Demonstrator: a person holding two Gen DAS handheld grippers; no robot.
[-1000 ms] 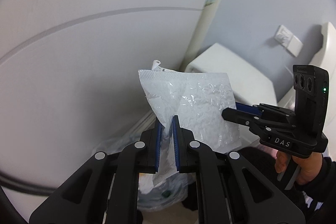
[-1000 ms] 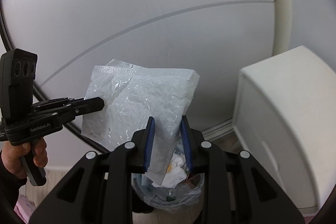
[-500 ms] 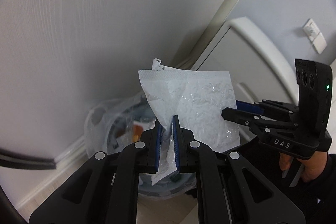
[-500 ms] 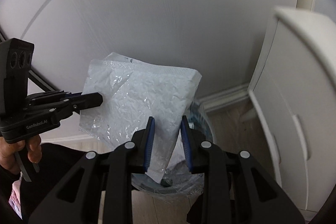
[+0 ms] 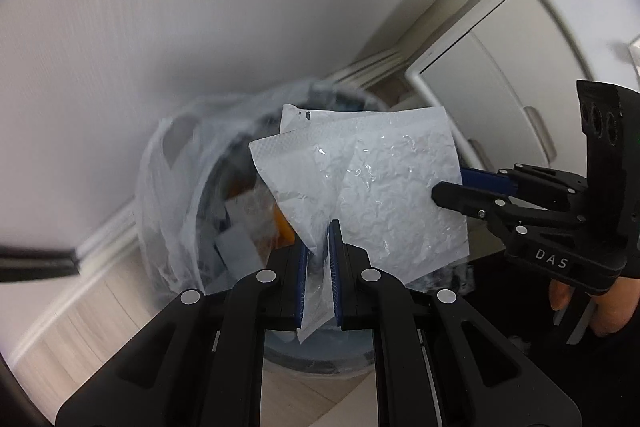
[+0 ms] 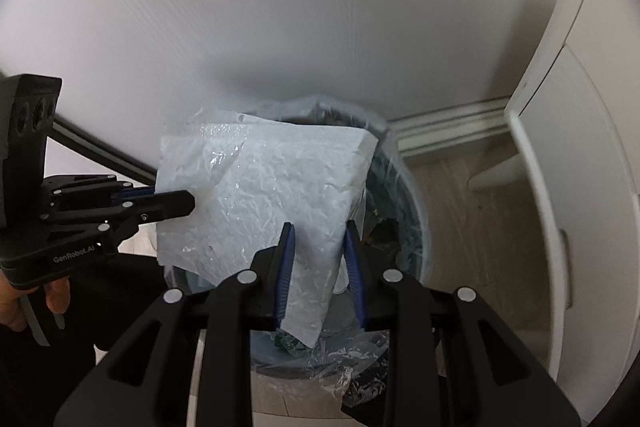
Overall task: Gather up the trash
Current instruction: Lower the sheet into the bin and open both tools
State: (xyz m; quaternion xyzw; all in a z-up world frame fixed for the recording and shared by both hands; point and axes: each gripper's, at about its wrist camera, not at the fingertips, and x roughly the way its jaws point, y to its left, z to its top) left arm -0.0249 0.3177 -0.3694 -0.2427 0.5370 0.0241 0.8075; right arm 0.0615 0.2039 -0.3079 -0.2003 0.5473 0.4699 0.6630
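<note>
A crinkled white plastic bag (image 5: 384, 195) (image 6: 272, 195) hangs stretched between both grippers. My left gripper (image 5: 318, 241) is shut on its lower corner, and a strip of plastic runs down between the blue pads. On the opposite edge my right gripper (image 6: 317, 241) is shut, with a thicker fold between its pads. Each gripper shows from the side in the other's view: the right gripper (image 5: 448, 197), the left gripper (image 6: 180, 205). Directly below the bag stands a round trash bin (image 5: 188, 195) (image 6: 414, 227) lined with clear plastic, holding paper scraps and something orange.
The bin stands against a white wall with a baseboard (image 6: 448, 135). To the right stands a white cabinet (image 5: 504, 87) (image 6: 580, 195), close to the bin. Pale wood floor (image 5: 80, 331) surrounds it. A dark strip (image 5: 36, 261) crosses the wall at the left. A hand (image 5: 600, 307) grips the right tool.
Both grippers have come down together with the bag and tipped further downward. The bin, earlier small and low in view, now fills the space right under the bag. Neither grip has changed.
</note>
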